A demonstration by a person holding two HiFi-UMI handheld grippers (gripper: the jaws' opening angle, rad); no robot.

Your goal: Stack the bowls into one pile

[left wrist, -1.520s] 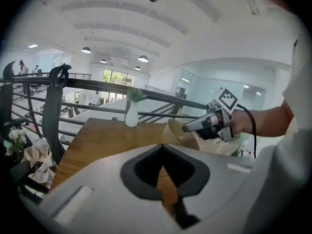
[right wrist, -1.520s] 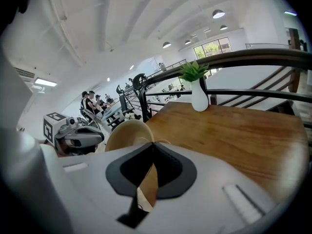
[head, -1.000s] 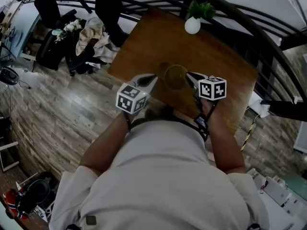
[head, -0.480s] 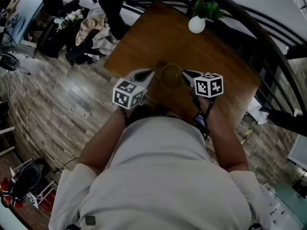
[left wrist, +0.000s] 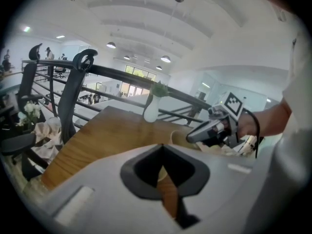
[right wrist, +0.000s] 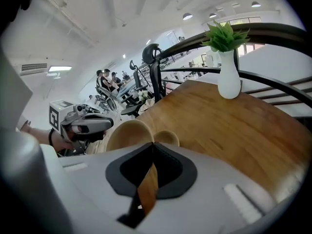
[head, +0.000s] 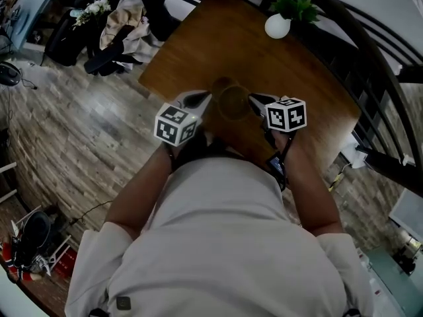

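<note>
Left gripper point(left wrist: 163, 148): jaws together, nothing in them, only a thin wedge of tabletop shows behind the tips. Right gripper point(right wrist: 153, 144): same, closed and empty. Head view has both tips pointing inward at the same spot from opposite sides, with the large bowl point(head: 235, 102) sitting between them on the wooden table point(head: 310, 84). The small bowl point(head: 221, 85) is just past it on the far-left side, against or partly behind its rim, and I can't tell whether they touch. They are not nested: the right gripper view shows the large bowl point(right wrist: 128, 132) and the small bowl point(right wrist: 167, 138) side by side just beyond its tips, large one to the left. The left gripper view shows only a sliver of bowl rim, mostly behind the other gripper. Key geometry: the small bowl lies ahead of the left gripper's tip and a bit outboard, so left looks like the nearer hand for it, while right is parked at the near-right rim of the large bowl. The bowls are round, so there's no axis to line up, just pick a rim point. My read is that stacking hasn't started: the jaws need to open before either can pinch a rim, then small goes into large. The white vase point(head: 277, 26) with a green plant is at the far edge, well apart from all this.
</note>
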